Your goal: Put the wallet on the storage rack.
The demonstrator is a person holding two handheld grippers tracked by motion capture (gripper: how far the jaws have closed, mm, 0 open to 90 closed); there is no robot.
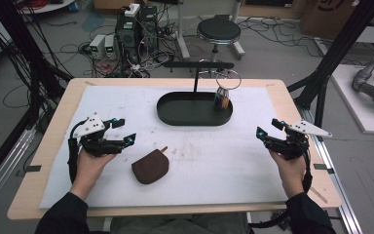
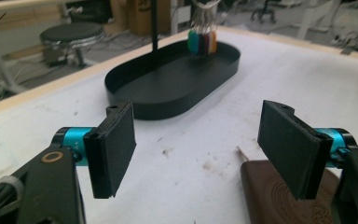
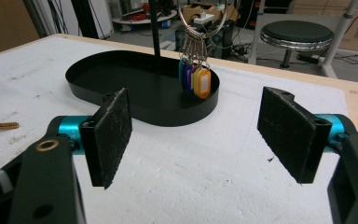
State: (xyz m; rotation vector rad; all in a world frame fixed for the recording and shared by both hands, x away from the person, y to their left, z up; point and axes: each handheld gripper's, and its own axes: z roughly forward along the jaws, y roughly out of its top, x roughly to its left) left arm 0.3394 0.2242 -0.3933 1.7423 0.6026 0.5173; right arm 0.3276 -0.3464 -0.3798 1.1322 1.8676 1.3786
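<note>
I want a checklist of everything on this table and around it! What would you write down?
Surface: white padded mat on a wooden table, with some brown stains.
Job's things: brown leather pouch lying flat near the left tongs; black oval tray with a post; key ring with coloured tags hanging over the tray's right end.
Clutter: nothing seen.
Grippers: left tongs and right tongs both open, holding nothing, above the mat.
Cables: one trails from each of the tongs along the wrist.
Surroundings: round stool, electronics boxes and tangled wires on the floor.
</note>
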